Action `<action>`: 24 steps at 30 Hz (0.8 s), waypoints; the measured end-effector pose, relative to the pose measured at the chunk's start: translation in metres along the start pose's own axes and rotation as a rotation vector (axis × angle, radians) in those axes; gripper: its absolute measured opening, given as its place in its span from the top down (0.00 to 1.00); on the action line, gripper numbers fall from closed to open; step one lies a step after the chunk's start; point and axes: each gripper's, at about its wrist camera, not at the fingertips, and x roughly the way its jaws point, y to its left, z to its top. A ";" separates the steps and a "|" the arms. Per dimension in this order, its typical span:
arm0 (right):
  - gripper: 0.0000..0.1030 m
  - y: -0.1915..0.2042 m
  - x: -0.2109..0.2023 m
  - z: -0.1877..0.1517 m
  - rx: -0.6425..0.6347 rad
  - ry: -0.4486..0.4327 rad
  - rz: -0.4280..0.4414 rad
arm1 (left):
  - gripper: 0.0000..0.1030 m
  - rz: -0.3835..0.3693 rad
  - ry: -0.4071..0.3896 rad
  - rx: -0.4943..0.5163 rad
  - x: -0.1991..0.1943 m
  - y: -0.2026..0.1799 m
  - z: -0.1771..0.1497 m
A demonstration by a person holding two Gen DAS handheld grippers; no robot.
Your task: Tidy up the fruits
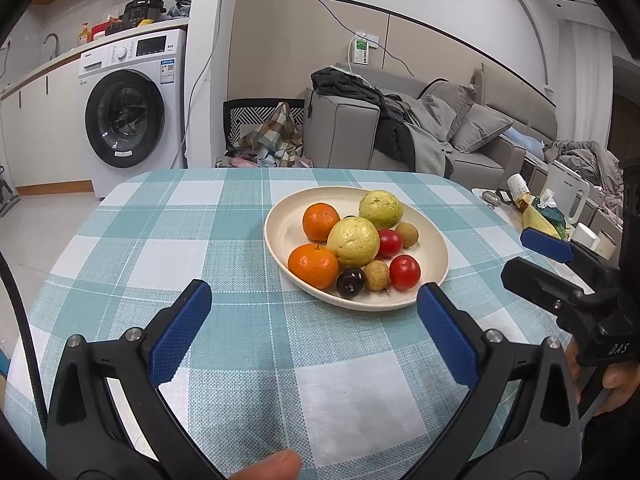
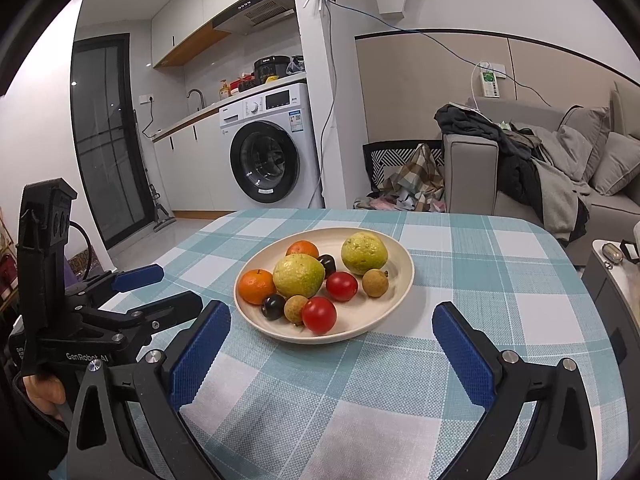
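The worktop [image 1: 168,240] carries a teal-and-white checked cloth; beyond its far edge stand a white washing machine [image 1: 132,108] and a grey sofa [image 1: 460,132] heaped with clothes. The cream plate [image 2: 394,304] sits near the middle of the worktop and holds all the fruit. The left gripper [image 1: 314,304] hovers above the cloth on the near side of the plate, jaws spread wide and holding nothing, its right pad just in front of the plate's near rim; the right gripper [image 2: 332,322] hovers likewise on the near side, jaws wide and empty, the plate's near rim lying between its pads. In the right wrist view the left gripper shows at the left edge, held by a hand [image 2: 40,394]. On the plate, two yellow-green guavas [image 2: 298,275] are the biggest fruit, one central, one at the far right; two oranges [image 2: 256,286] lie along the left side, one behind the other; two red tomatoes [image 2: 319,315] sit near the front and centre; two tan longans [image 2: 375,282] lie near the tomatoes; two dark cherries [image 2: 273,306] rest among them, one at the front beside the near orange, one between the guavas.
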 end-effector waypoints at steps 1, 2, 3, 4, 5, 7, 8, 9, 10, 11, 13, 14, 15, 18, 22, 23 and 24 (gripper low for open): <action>0.00 0.000 0.000 0.000 0.000 0.001 -0.001 | 0.01 0.000 0.000 0.000 0.000 0.000 0.000; 0.00 0.000 0.000 0.000 0.001 0.001 -0.001 | 0.01 0.002 0.000 0.000 0.000 0.000 0.000; 0.00 0.000 0.000 0.000 0.001 0.000 0.000 | 0.01 0.002 0.000 0.000 0.000 0.000 0.000; 0.00 0.000 0.000 0.000 0.003 0.001 0.000 | 0.01 0.001 0.000 -0.001 0.000 0.000 0.000; 0.00 0.000 0.000 0.000 0.002 0.001 -0.001 | 0.01 0.001 0.001 -0.001 0.000 0.000 0.000; 0.00 0.000 0.000 0.000 0.002 0.002 0.000 | 0.01 0.000 0.001 -0.001 0.000 0.000 0.000; 0.00 0.000 0.000 0.000 0.002 0.001 -0.001 | 0.01 0.002 0.000 -0.001 0.000 0.000 0.000; 0.00 0.000 0.000 0.000 0.002 0.002 -0.001 | 0.01 0.001 0.000 0.000 0.000 0.000 0.000; 0.00 0.000 0.000 0.000 0.002 0.003 -0.001 | 0.01 0.001 0.000 0.000 0.000 0.000 0.000; 0.00 0.000 0.000 0.000 0.002 0.002 -0.002 | 0.01 0.001 0.000 0.000 0.000 0.000 0.000; 0.00 0.000 0.000 0.000 0.003 0.002 -0.001 | 0.01 0.001 0.000 0.001 0.000 0.000 0.000; 0.00 0.000 0.000 0.000 0.003 0.003 -0.001 | 0.01 0.002 -0.001 0.002 0.000 0.000 0.000; 0.00 -0.001 0.000 0.000 0.004 0.004 -0.001 | 0.01 0.002 0.000 0.002 0.000 -0.001 0.000; 0.00 -0.001 0.000 -0.001 0.004 0.004 -0.001 | 0.01 0.003 0.001 0.002 0.000 -0.001 0.000; 0.00 -0.001 0.000 -0.001 0.003 0.005 0.000 | 0.01 0.003 0.000 0.002 0.000 -0.001 0.000; 0.00 -0.001 0.000 -0.001 0.004 0.005 -0.001 | 0.01 0.003 -0.001 0.002 0.000 -0.001 0.000; 0.00 -0.001 0.000 -0.001 0.003 0.005 -0.001 | 0.01 0.002 0.000 0.002 0.000 -0.001 0.000</action>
